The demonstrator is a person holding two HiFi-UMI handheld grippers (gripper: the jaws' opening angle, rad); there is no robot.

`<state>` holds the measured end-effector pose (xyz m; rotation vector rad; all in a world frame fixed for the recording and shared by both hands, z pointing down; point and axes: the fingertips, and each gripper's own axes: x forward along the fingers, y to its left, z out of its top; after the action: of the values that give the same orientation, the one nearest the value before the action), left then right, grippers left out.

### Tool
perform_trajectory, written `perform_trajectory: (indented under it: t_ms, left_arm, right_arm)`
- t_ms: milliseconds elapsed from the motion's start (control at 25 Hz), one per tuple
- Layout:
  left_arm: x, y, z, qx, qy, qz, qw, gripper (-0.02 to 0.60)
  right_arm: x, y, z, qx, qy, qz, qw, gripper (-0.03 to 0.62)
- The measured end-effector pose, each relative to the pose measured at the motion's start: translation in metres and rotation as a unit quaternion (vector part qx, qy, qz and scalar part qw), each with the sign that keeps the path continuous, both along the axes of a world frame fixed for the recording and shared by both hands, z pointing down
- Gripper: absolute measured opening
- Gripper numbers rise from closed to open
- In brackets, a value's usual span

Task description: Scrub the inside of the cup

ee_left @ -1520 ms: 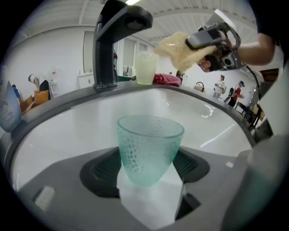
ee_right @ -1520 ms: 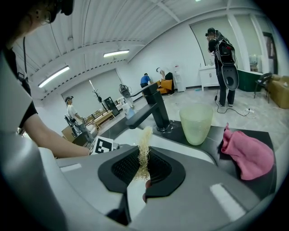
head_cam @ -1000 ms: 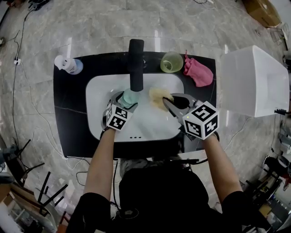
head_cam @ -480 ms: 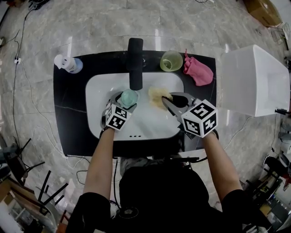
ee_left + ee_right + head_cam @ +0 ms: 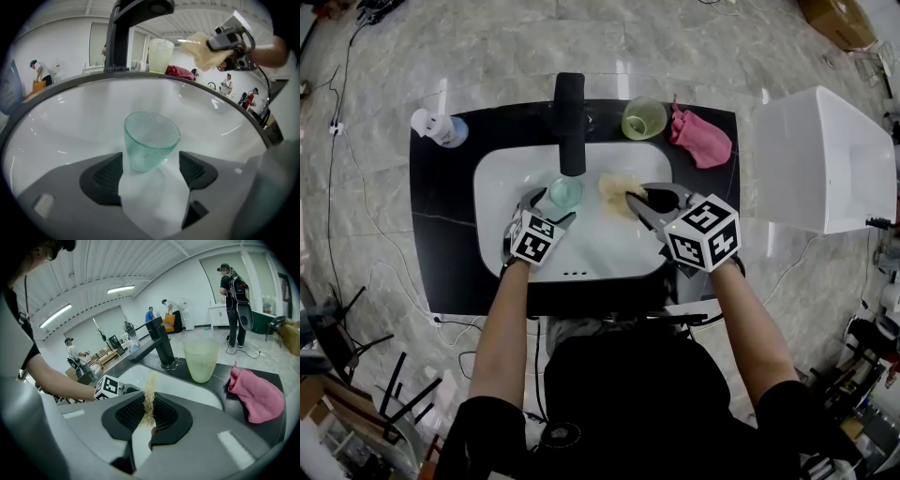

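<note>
A clear teal cup (image 5: 565, 192) (image 5: 151, 145) sits between the jaws of my left gripper (image 5: 555, 202) (image 5: 150, 171), which is shut on its base. It hangs over the white sink (image 5: 502, 183), just below the black faucet (image 5: 571, 122), with its mouth up. My right gripper (image 5: 637, 199) (image 5: 149, 411) is shut on a pale yellow fibrous scrubber (image 5: 614, 189) (image 5: 149, 390) (image 5: 201, 47). The scrubber hangs over the basin to the right of the cup, apart from it.
On the black counter behind the sink stand a yellow-green cup (image 5: 644, 118) (image 5: 201, 359) and a crumpled pink cloth (image 5: 701, 141) (image 5: 255, 394). A soap bottle (image 5: 439, 128) stands at the back left. A white box (image 5: 820, 159) sits right of the counter.
Both grippers stay in nearly the same place over the basin; the head view has shifted. The cup's mouth now faces more upward.
</note>
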<state>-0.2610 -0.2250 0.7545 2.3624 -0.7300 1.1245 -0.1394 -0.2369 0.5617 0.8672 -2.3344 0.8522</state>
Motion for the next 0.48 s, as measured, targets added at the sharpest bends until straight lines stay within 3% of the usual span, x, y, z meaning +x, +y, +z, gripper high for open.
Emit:
perform_trajectory:
  t_ms: [480]
  left_arm:
    - [-0.012,0.001,-0.071,0.057,0.016,-0.048,0.9971,0.357]
  right_arm:
    - [0.000,0.006,-0.004,0.016,0.008,-0.012,1.000,0.041]
